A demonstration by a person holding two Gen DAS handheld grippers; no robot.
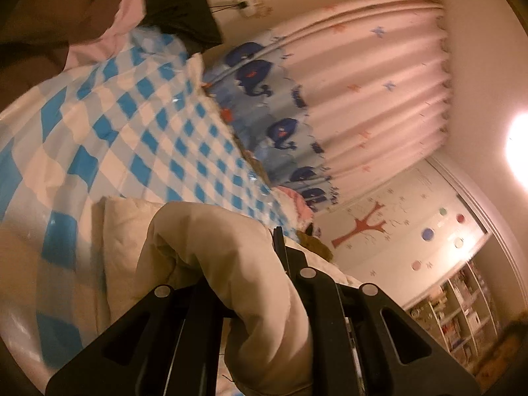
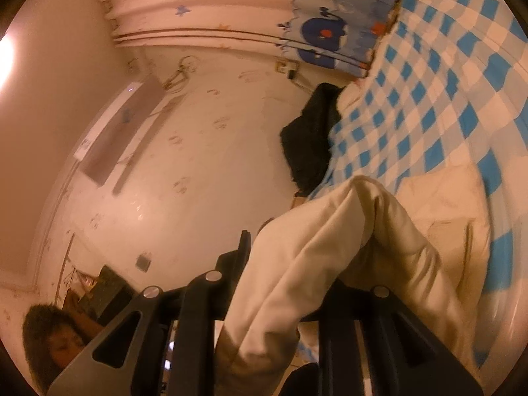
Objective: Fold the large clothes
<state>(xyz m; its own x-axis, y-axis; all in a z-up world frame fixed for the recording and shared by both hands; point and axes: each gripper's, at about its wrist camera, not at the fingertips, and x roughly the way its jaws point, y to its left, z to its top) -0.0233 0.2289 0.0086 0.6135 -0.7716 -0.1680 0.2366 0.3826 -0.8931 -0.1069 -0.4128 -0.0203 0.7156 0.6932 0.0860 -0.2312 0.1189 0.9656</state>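
1. Over a bed spread with a blue-and-white checked sheet, the left gripper pinches a thick roll of a cream padded garment, its black jaws pressed together on the cloth.
2. At the other side, the right gripper clamps a second fold of the same cream garment, jaws nearly closed around it; the rest of the piece lies on the sheet beyond.
3. Done well, the fold probably needs both hands travelling level and together, keeping the held edge taut and parallel so it lands square on the flat part.
4. Soft, bulky, matte fabric puckers into rounded ridges; the sheet looks glossy and slick, so the lower layer may slide.
5. Whale-print curtains hang behind.
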